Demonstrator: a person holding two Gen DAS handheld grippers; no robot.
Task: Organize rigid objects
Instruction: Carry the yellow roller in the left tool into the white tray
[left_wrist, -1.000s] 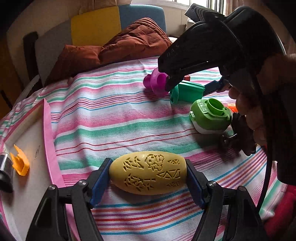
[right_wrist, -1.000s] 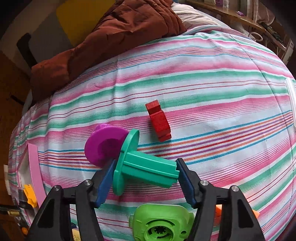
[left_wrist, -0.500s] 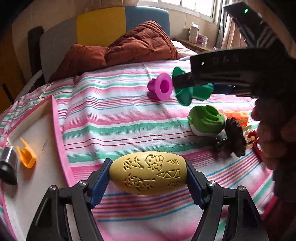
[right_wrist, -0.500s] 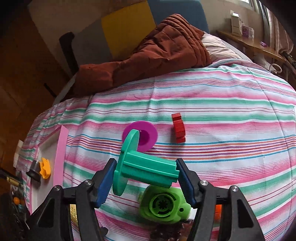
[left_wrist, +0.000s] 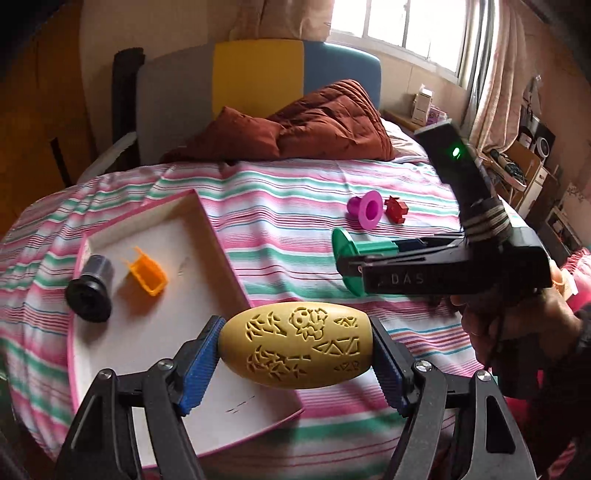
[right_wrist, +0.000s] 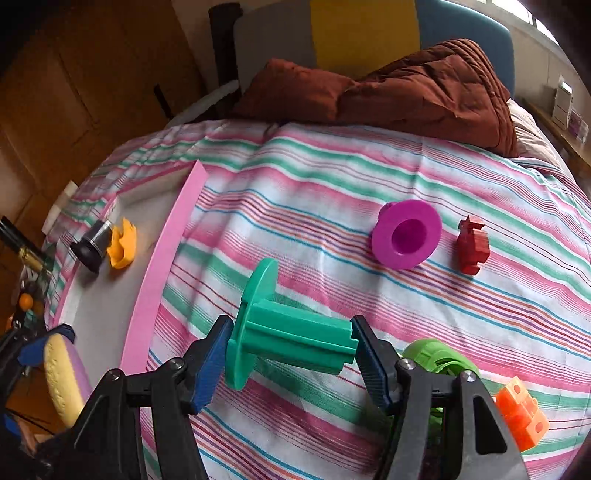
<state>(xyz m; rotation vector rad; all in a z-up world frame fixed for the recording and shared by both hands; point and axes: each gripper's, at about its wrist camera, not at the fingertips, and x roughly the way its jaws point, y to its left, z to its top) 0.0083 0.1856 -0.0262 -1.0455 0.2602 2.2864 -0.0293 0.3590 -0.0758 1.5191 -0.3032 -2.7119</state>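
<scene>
— Holding a carved yellow egg-shaped piece (left_wrist: 295, 345) end to end, the left hand-held gripper (left_wrist: 295, 363) hangs above the near corner of the pink-edged tray (left_wrist: 221, 258) on the bed (left_wrist: 277, 229). Its blue pads (left_wrist: 201, 363) press on both tips of the piece, jaws about two-thirds apart.

— And the other one?

— The right hand-held gripper (right_wrist: 290, 360), gripped by a person's hand (left_wrist: 517, 325), is closed on a green flanged spool (right_wrist: 291, 332). One pad sits against the flange, the other against the ribbed end, jaws roughly half open. The spool is clear of the striped sheet, over the middle of the bed, to the right of the tray.

— What lies in the tray?

— A black cylinder (left_wrist: 90, 291) on its side, and an orange clip-like part (left_wrist: 146, 275) just beside it; from here I cannot tell whether they touch.

— And loose on the bed?

— A magenta flanged cup (right_wrist: 406, 234) on its side, with a small red block (right_wrist: 471, 245) near it, apart. Closer in, a light green round piece (right_wrist: 439, 356) is partly hidden behind the right finger, and an orange studded block (right_wrist: 522, 413) sits at the near right edge.

— Beyond them?

— A rust-brown quilt (left_wrist: 325, 122) heaped at the head of the bed, against a grey, yellow and blue headboard (left_wrist: 258, 74).
</scene>
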